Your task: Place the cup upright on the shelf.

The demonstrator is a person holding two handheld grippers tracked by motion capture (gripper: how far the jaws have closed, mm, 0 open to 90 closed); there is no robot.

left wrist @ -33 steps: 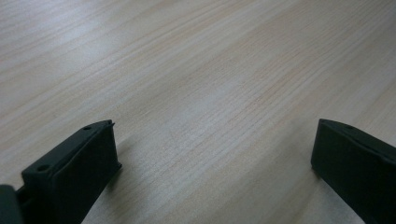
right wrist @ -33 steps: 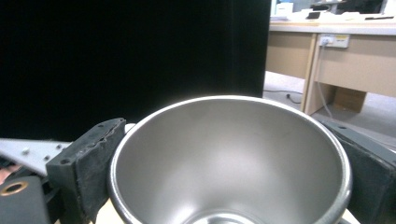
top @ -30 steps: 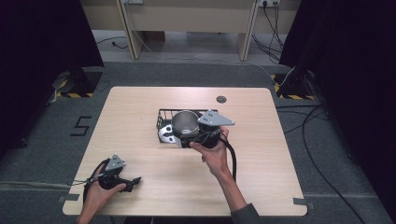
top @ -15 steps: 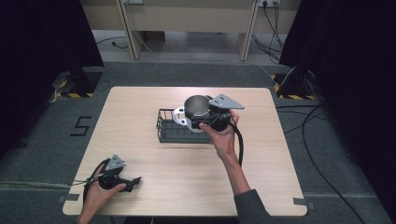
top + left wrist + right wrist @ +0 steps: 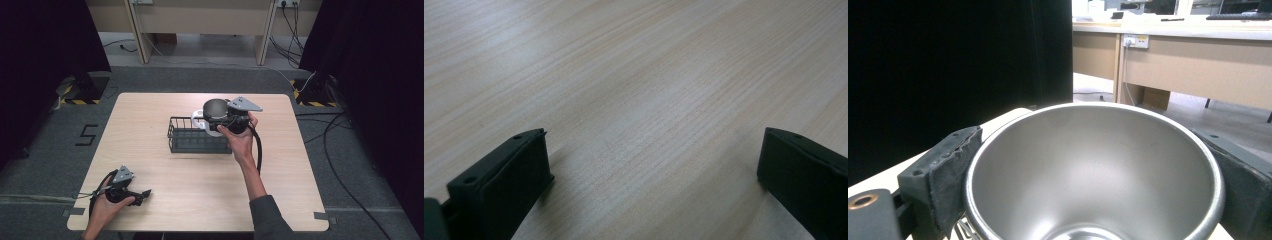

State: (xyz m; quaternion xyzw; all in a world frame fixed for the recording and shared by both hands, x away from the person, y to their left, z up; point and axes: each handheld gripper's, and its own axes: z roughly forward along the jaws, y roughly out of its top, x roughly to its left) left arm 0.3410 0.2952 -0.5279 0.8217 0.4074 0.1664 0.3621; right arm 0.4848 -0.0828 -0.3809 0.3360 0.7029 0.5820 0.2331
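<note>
Dark curtains flank the room, desks with sockets run along the top of the high view, grey floor below. Wood surface (image 5: 150, 125) fills mid-frame.

Wire rack (image 5: 192, 142) sits just left of centre on the surface; looks empty as far as I can tell. A white thing (image 5: 199, 119) shows at its upper right edge, partly hidden behind the bowl; can't say what it is.

Steel bowl (image 5: 215, 107) is up off the surface, above the rack's upper right corner, mouth up. Right claw (image 5: 220, 119) is clamped on it: in the right gripper view the two black pads sit on either side of the bowl (image 5: 1093, 175), left pad (image 5: 943, 170) pressed to the rim, inside clean and empty.

Left claw (image 5: 142, 194) rests lower left of the high view, near the surface's front edge, well apart from the rack. Spread wide, nothing between the jaws in the left gripper view, just bare wood (image 5: 634, 100).

Progress, as a judgement: grasp and lift are done, bowl is in the air by the rack. Left to do: setting it down and letting go. Whether it is headed into or out of the rack I cannot tell.
</note>
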